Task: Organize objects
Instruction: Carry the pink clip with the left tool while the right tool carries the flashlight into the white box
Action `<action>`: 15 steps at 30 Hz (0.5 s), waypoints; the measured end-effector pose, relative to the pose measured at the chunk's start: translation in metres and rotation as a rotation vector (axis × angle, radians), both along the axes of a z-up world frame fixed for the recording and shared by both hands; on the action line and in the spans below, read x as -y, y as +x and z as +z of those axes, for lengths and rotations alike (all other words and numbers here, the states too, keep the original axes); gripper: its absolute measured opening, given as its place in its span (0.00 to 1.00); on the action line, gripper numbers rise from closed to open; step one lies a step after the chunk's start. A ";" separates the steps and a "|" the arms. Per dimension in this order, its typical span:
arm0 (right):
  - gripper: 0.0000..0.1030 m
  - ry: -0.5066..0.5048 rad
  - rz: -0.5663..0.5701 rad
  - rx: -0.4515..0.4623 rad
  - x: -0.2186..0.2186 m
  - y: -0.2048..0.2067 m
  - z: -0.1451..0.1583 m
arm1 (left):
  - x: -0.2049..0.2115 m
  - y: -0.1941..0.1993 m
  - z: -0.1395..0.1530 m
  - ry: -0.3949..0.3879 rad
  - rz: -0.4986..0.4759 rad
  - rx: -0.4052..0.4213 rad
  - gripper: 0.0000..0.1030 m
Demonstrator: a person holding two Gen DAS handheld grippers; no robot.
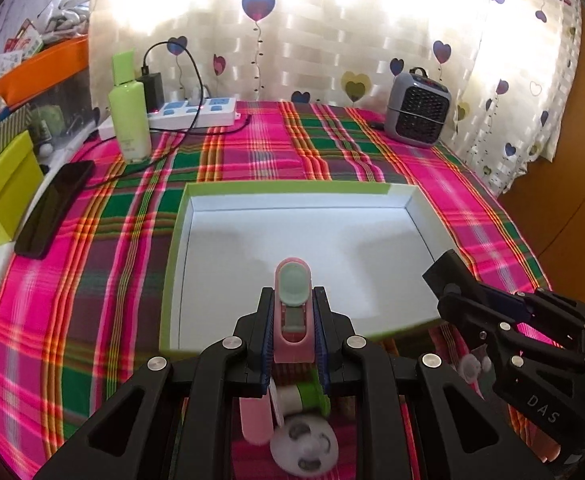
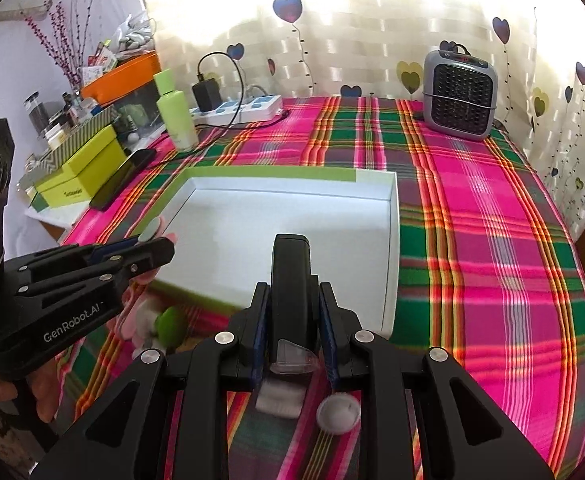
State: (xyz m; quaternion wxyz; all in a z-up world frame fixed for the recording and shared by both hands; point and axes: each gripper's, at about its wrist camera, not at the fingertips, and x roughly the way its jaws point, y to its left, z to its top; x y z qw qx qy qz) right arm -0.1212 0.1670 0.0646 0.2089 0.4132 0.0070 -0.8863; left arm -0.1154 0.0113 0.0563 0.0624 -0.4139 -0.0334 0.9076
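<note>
Over one white tray [image 1: 412, 216], two grippers each hold one item.

Strong daylight comes through the heart-print curtain [image 1: 332, 40] behind the surface's far edge, blowing its upper part out to near white in both views. The plaid tablecloth [image 2: 472, 220] is evenly lit and vivid. Inside the white tray [image 1: 292, 248], soft faint shadows lie on the floor. Fisheye bending curves the surface's edges, and dark vignetting fills the corners. Small items nearest each lens look blurred.
</note>
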 end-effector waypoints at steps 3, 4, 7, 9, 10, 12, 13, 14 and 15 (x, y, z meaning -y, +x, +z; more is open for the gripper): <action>0.24 0.010 -0.009 0.001 0.001 -0.012 -0.001 | -0.001 -0.012 0.000 -0.005 0.002 0.004 0.15; 0.24 0.013 -0.011 0.001 0.002 -0.016 -0.001 | -0.001 -0.017 0.000 0.000 0.000 0.005 0.15; 0.24 0.020 -0.027 0.003 0.002 -0.029 -0.003 | -0.002 -0.031 0.001 0.009 -0.004 0.007 0.16; 0.24 0.028 -0.040 0.006 0.001 -0.038 -0.004 | -0.005 -0.040 0.001 0.006 -0.010 0.011 0.16; 0.24 0.032 -0.044 0.007 0.000 -0.042 -0.005 | -0.006 -0.043 0.000 0.004 -0.016 0.010 0.16; 0.24 0.037 -0.056 0.012 -0.001 -0.051 -0.007 | -0.009 -0.052 -0.001 0.002 -0.015 0.012 0.16; 0.24 0.035 -0.055 0.015 -0.001 -0.055 -0.008 | -0.010 -0.056 -0.003 0.005 -0.019 0.014 0.16; 0.24 0.037 -0.060 0.020 -0.001 -0.059 -0.010 | -0.011 -0.062 -0.005 0.008 -0.018 0.022 0.16; 0.24 0.040 -0.065 0.022 -0.001 -0.063 -0.011 | -0.012 -0.066 -0.006 0.008 -0.019 0.030 0.15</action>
